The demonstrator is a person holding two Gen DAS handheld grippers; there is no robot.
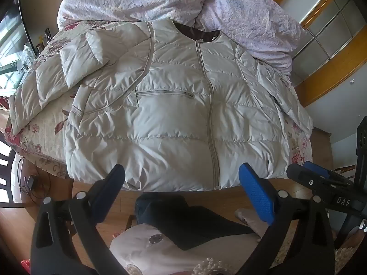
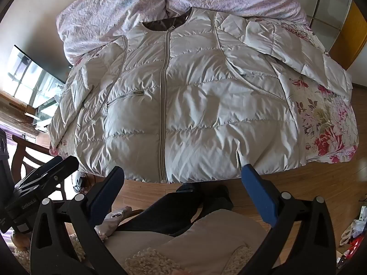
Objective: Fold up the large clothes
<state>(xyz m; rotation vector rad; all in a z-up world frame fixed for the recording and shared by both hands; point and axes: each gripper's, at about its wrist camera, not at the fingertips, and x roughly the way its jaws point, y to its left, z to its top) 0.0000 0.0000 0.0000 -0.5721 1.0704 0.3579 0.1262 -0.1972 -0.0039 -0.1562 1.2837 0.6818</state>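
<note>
Both tools hang with their blue-padded fingers spread wide and nothing between them: the left gripper (image 1: 181, 178) sits just short of the hem, and the right gripper (image 2: 183, 178) does likewise in its own view, neither touching cloth. Beyond them the pale quilted puffer jacket (image 1: 179, 114) lies face up and zipped on the bed, collar toward 12 o'clock and hem toward 6 o'clock, where it hangs a little over the bed's near edge. In the left wrist view one sleeve (image 1: 75, 68) is bent back over itself at about 10 o'clock, while the other trails off toward 3 o'clock. A zipped chest pocket (image 1: 165, 92) sits just left of the centre zip. Under the jacket spreads a floral bedspread (image 2: 325, 123), showing most at 3 o'clock in the right wrist view. A crumpled lilac duvet (image 2: 110, 11) is heaped at 12 o'clock, touching the collar. Wooden floor (image 2: 321, 188) runs beneath the grippers.
</note>
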